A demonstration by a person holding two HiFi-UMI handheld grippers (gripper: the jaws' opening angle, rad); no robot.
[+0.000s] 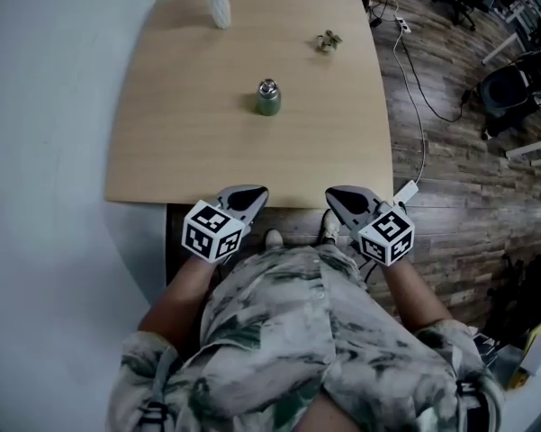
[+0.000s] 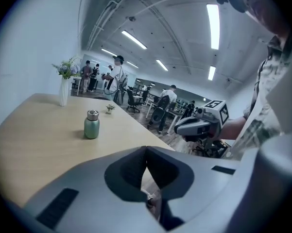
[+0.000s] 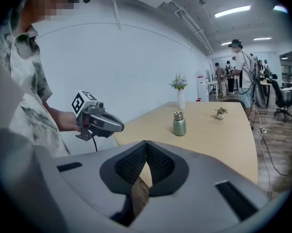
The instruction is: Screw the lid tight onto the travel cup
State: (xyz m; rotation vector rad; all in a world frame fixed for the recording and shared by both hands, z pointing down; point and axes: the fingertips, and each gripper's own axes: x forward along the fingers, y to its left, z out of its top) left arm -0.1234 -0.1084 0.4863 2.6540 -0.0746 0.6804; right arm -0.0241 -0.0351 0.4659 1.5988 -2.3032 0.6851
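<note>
A small green travel cup [image 1: 268,98] with a silver lid stands upright on the middle of the wooden table [image 1: 180,142]. It also shows as the green cup [image 2: 91,125] in the left gripper view and the green cup [image 3: 179,124] in the right gripper view. My left gripper [image 1: 255,193] hangs over the table's near edge, shut and empty. My right gripper [image 1: 335,193] is beside it at the same edge, also shut with nothing held. Both are well short of the cup. Each gripper sees the other: the right gripper [image 2: 182,125] and the left gripper [image 3: 117,125].
A white vase with flowers [image 1: 219,5] stands at the table's far left edge, and a small potted plant [image 1: 328,40] at the far right. A cable [image 1: 414,88] runs over the wood floor to the right. People and office chairs [image 2: 160,111] fill the room behind.
</note>
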